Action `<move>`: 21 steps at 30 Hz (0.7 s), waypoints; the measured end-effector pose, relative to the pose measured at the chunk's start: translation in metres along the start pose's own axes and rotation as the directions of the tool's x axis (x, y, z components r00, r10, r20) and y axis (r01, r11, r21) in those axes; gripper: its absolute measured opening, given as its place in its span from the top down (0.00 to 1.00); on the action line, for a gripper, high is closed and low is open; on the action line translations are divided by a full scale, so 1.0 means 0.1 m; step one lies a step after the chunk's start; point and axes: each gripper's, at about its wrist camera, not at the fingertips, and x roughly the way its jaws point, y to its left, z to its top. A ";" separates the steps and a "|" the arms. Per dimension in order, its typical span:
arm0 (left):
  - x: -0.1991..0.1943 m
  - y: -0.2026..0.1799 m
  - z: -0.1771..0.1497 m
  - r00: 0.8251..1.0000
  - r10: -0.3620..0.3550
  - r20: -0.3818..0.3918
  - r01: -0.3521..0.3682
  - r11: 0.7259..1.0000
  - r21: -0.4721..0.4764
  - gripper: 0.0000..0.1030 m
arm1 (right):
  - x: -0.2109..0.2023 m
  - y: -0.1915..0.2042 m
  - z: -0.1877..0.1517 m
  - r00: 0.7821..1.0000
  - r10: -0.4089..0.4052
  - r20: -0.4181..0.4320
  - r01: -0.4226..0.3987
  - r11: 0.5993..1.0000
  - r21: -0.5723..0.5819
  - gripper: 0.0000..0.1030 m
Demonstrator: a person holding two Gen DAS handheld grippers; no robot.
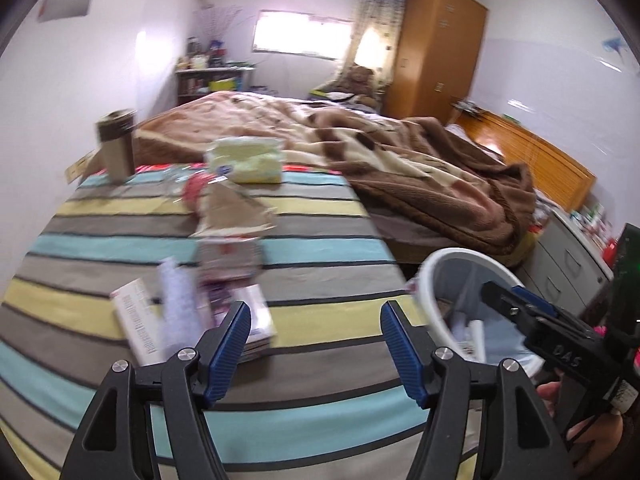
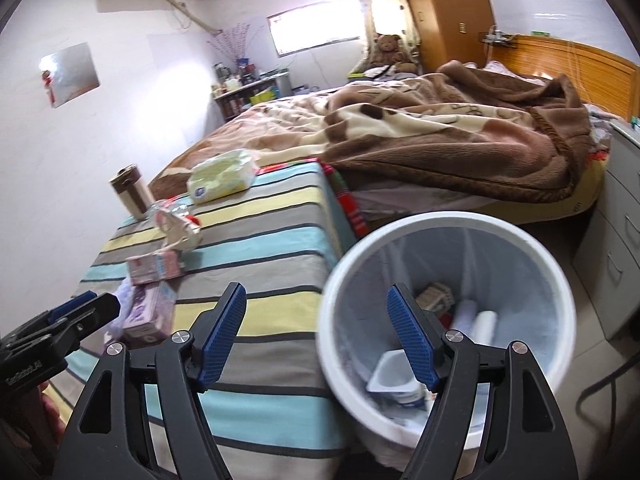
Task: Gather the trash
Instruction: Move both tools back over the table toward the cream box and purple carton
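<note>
Trash lies on a striped cloth [image 1: 312, 248]: small cartons [image 1: 230, 260] [image 2: 154, 266], a crumpled brown wrapper [image 1: 232, 212] [image 2: 180, 232] and a purple packet [image 2: 150, 312]. A white trash bin [image 2: 448, 228] [image 1: 430, 280] stands to the right of the cloth with a yoghurt cup [image 2: 394, 376] and other trash inside. My left gripper [image 1: 316, 344] is open and empty above the cloth's near part. My right gripper [image 2: 316, 332] is open and empty over the bin's left rim.
A tissue pack [image 1: 248, 160] and a brown tumbler [image 1: 118, 146] stand at the cloth's far end. A bed with a brown blanket [image 2: 460, 136] lies behind. Grey drawers [image 2: 616, 264] stand right of the bin.
</note>
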 end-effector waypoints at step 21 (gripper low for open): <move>0.11 1.02 -0.46 0.987 0.101 -0.124 -0.117 0.984 -0.136 0.31 | 0.48 0.81 -0.10 0.984 0.126 -0.126 -0.139 0.986 -0.095 0.27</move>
